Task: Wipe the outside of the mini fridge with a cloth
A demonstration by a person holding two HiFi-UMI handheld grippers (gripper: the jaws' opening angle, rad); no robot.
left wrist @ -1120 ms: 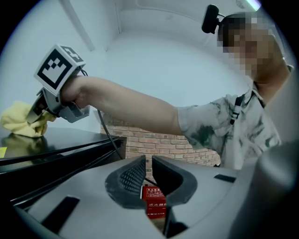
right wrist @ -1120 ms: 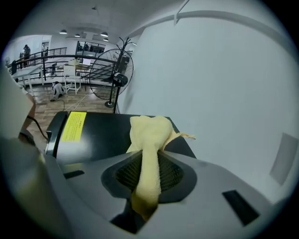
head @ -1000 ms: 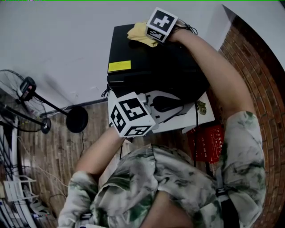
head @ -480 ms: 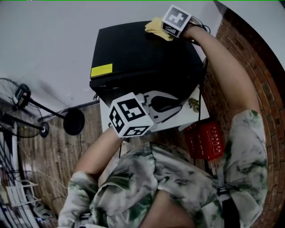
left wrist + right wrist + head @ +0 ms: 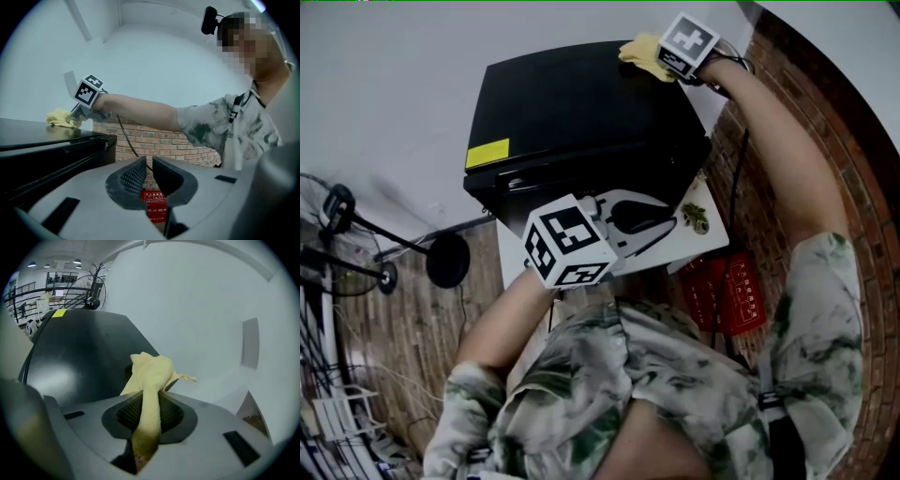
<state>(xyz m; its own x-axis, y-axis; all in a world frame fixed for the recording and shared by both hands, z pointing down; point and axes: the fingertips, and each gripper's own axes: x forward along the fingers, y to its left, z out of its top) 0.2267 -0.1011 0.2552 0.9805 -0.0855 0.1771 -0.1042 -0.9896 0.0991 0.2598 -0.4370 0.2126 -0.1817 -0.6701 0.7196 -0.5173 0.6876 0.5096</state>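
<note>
Right claw [image 5: 150, 416] is clamped on the yellow cloth [image 5: 152, 373]; a strip runs down between the jaws and the bunched end spills out at 12 o'clock, lying on the black top of the mini fridge [image 5: 79, 357]. In the head view that cloth [image 5: 642, 49] sits at the far right corner of the fridge top [image 5: 581, 112], about 1 o'clock from the middle, with my right claw [image 5: 664, 62] on it, arm stretched out over the right side. Left claw [image 5: 146, 176] hangs low at the fridge's near edge, jaws drawn almost together with only a slit, nothing in them; the cloth is well away from it, up at 10 o'clock in the left gripper view. Yellow sticker [image 5: 487, 153] on the fridge top's near left corner. Fridge stands on a white stand [image 5: 708, 242]. Red box [image 5: 727, 295] at 4 o'clock of it by the brick wall [image 5: 164, 140]. Floor fan [image 5: 337, 211] off at 9 o'clock. A cable [image 5: 736, 187] trails from my right wrist down the fridge's right side.
</note>
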